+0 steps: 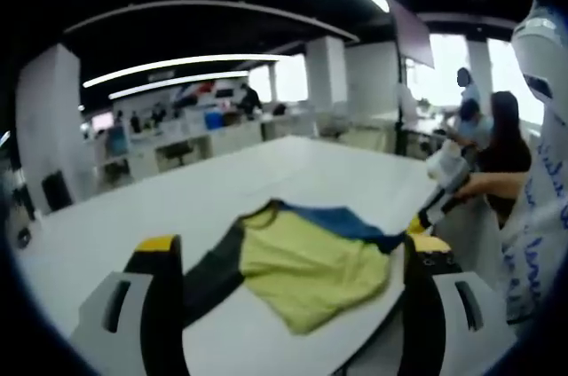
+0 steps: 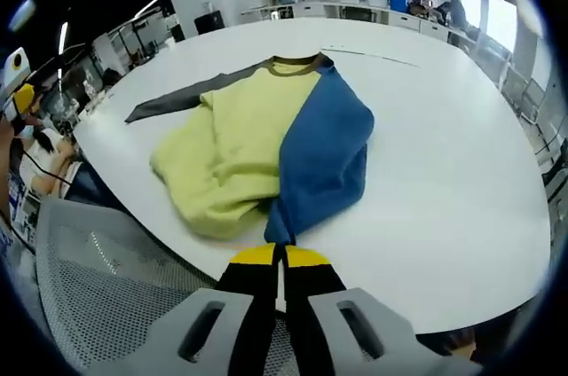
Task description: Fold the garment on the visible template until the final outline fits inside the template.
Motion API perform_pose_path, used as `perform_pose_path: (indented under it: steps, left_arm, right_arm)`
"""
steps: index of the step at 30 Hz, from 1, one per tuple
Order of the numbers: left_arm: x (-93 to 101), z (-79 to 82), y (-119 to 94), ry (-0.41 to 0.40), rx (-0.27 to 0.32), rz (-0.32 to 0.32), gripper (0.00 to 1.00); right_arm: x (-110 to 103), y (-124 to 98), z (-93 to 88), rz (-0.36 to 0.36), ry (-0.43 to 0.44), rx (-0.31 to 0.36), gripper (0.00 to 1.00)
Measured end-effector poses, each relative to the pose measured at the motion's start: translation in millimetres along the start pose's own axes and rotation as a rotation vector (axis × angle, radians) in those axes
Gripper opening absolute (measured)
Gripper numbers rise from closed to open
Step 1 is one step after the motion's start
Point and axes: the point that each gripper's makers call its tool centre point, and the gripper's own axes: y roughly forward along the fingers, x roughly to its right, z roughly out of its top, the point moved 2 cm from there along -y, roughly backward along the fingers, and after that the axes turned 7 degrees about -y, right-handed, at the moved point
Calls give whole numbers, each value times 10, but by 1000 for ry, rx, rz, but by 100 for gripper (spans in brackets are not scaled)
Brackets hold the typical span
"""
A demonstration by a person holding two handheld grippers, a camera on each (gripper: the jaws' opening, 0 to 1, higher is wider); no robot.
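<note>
- One garment (image 2: 266, 150), a long-sleeved top in yellow-green, blue and dark grey, lies crumpled on the white tabletop (image 2: 444, 172) near its curved edge.
- In the right gripper view its long axis runs away from the camera: the brown neckband (image 2: 295, 63) points toward the far end of the tabletop, and the bunched lower part lies toward the near edge.
- Its dark grey sleeve (image 2: 182, 97) stretches flat and straight out to the left in that view, roughly crosswise to the body.
- The blue sleeve (image 2: 324, 159) is folded over the right half and narrows to a tip at the near edge.
- The right tongs (image 2: 280, 256) are pressed together, clenched on that blue tip.
- The left tongs (image 1: 293, 256) stand spread wide, released, with the garment (image 1: 302, 265) seen between them further off on the tabletop (image 1: 222, 190); nothing is in them.
- One grey mesh chair back (image 2: 98, 296) sits beside the tabletop edge, lower left in the right gripper view.
- Several people (image 1: 501, 141) are at the right of the left gripper view, past the tabletop edge.
</note>
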Motion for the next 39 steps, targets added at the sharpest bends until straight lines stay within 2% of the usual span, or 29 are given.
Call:
perform_pose_path:
  steps: [16,35,39]
  left_arm:
    - [150,10,19,-1,-22,67,100]
    - [337,4,64,-12,-41,134,100]
    - [396,4,88,-20,-50,155,100]
  right_arm:
    - [640,-196,38,-46,-64,3,1]
    - [1449,-183,-13,-67,-114,-48,1]
    - [1624,-168,-2,-48,-105,-42,1]
